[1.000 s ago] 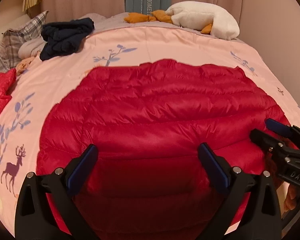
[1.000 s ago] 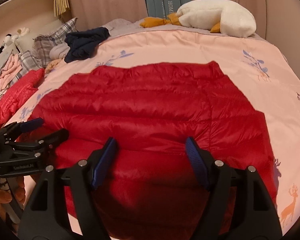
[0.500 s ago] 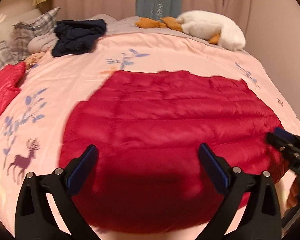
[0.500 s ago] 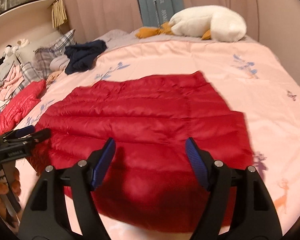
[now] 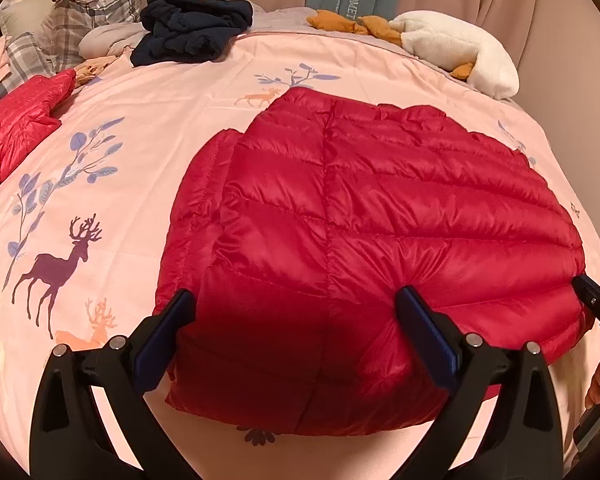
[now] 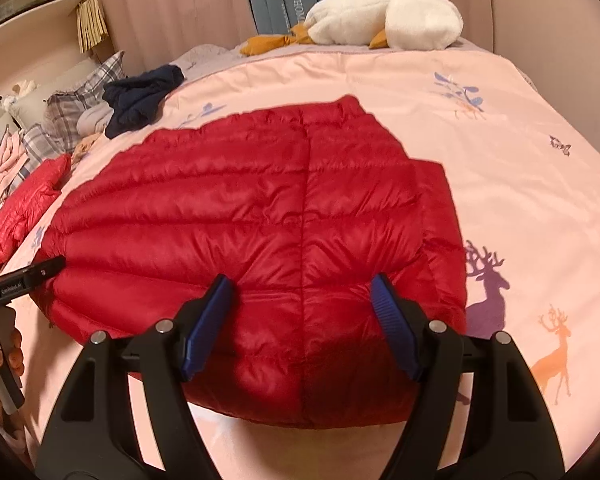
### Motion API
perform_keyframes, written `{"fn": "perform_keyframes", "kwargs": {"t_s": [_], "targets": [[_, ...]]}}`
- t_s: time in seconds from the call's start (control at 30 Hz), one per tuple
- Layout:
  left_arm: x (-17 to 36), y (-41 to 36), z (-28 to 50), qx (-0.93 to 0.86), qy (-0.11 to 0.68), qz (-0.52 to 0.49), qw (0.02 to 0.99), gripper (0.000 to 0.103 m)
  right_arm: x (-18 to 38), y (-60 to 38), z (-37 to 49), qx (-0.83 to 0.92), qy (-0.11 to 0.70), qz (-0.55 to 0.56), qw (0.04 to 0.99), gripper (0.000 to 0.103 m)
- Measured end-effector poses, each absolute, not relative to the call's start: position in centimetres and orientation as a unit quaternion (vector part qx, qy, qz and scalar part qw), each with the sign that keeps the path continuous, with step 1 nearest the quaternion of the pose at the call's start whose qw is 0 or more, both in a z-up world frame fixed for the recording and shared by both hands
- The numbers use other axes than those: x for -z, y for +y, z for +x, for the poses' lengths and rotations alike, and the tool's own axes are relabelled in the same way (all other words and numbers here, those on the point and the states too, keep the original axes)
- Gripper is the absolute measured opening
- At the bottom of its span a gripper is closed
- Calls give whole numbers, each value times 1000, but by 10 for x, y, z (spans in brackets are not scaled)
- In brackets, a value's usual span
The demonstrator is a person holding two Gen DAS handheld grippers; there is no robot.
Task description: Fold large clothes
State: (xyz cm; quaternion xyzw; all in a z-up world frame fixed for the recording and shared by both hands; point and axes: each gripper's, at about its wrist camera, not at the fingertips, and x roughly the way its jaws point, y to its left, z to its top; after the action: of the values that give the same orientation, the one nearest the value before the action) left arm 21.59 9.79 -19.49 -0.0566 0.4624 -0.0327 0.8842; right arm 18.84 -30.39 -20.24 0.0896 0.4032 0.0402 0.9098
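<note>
A red quilted down jacket (image 5: 380,216) lies flat on the pink deer-print bed cover (image 5: 140,152), its near hem towards me. My left gripper (image 5: 296,300) hovers open over the hem's left part, its blue pads wide apart with nothing pinched. In the right wrist view the same jacket (image 6: 260,216) fills the middle. My right gripper (image 6: 302,282) stands open over the hem's right part, also holding nothing. Each gripper shows at the edge of the other's view: the right gripper (image 5: 596,308) and the left gripper (image 6: 28,276).
A second red jacket (image 5: 16,120) lies at the bed's left side. A navy garment (image 5: 192,28), plaid pillows (image 5: 84,20) and a white plush goose (image 5: 460,48) sit at the far end before the curtain. A person's hand (image 6: 4,360) holds the left gripper.
Both grippers have drawn back towards the near edge and apart sideways. The jacket now looks smaller, with its near hem and the cover in front of it in view. Both pairs of jaws stayed open.
</note>
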Motion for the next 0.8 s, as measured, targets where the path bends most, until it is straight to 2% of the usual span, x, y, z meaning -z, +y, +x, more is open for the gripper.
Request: {"fn": "perform_keyframes", "kwargs": {"t_s": [0.37,0.43,0.5,0.57,0.7,0.8], "targets": [[186,106,204,36,467,-55,882,101,185,-317,170,-42,382,121,915,73],[183,108,199,38,468,-54,881,99,183,-322,167,-34,379,122,917,73],[180,110,196,47,467,-54,881,92,183,-328,166,-26,381,127,916,72],[179,109,194,53,467,-49,882,84,185,-334,165,-24,385,137,913,67],[180,111,193,55,467,-47,881,72,193,-339,165,-10,398,138,907,45],[183,112,193,55,470,-46,880,70,199,-340,167,-6,404,133,905,40]]}}
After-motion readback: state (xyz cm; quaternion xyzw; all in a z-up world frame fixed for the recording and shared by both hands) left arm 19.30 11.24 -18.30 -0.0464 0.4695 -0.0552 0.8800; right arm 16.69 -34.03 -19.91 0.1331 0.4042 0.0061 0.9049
